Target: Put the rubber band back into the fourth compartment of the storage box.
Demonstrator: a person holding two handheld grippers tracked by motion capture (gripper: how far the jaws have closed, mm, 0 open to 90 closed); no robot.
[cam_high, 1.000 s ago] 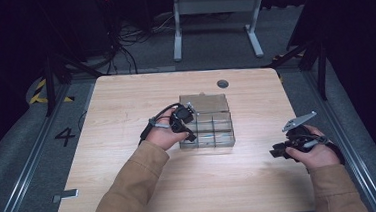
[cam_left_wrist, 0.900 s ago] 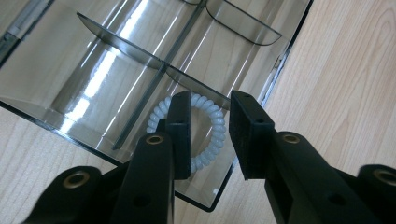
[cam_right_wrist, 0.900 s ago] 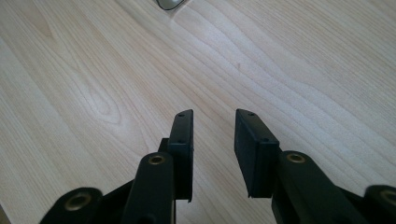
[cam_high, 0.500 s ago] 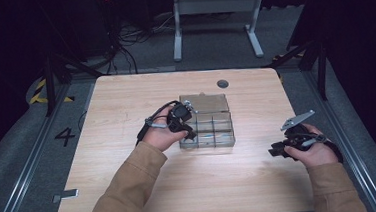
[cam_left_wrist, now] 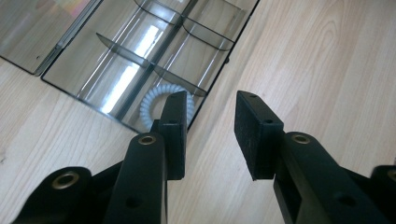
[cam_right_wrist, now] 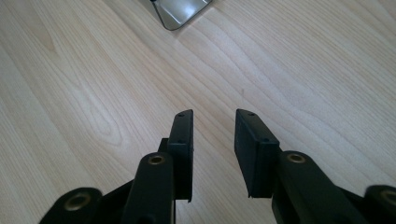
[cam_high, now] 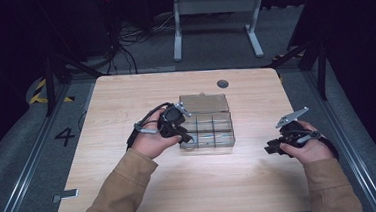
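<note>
Compartment box (cam_high: 207, 127) of clear smoky plastic sits mid-table on the light wooden table (cam_high: 125, 100), lid swung open flat on its far side. High view: dividers split the box into a grid of small cells.

White coiled hair tie (cam_left_wrist: 156, 105) lies in a corner cell of the box, at the near-left end as the high view has it. Left gripper view: the coil rests flat on the cell floor, partly hidden behind the tip of one jaw, close to the box wall.

Left gripper (cam_high: 180, 131) is held at the box's left edge, tips over the near-left cells. Left gripper view (cam_left_wrist: 212, 116): jaws parted by a moderate gap, and they have just been opening. Nothing sits between the pads; bare table wood shows through the gap. The hair tie is beyond and beside one jaw tip, apart from the pads as far as I can tell.

Right gripper (cam_high: 274, 147) is held well to the right of the box, low over bare table near the right edge. Right gripper view (cam_right_wrist: 212, 140): jaws spread apart, gripping nothing, only wood grain between them. A corner of the box shows at the top of that view.
</note>
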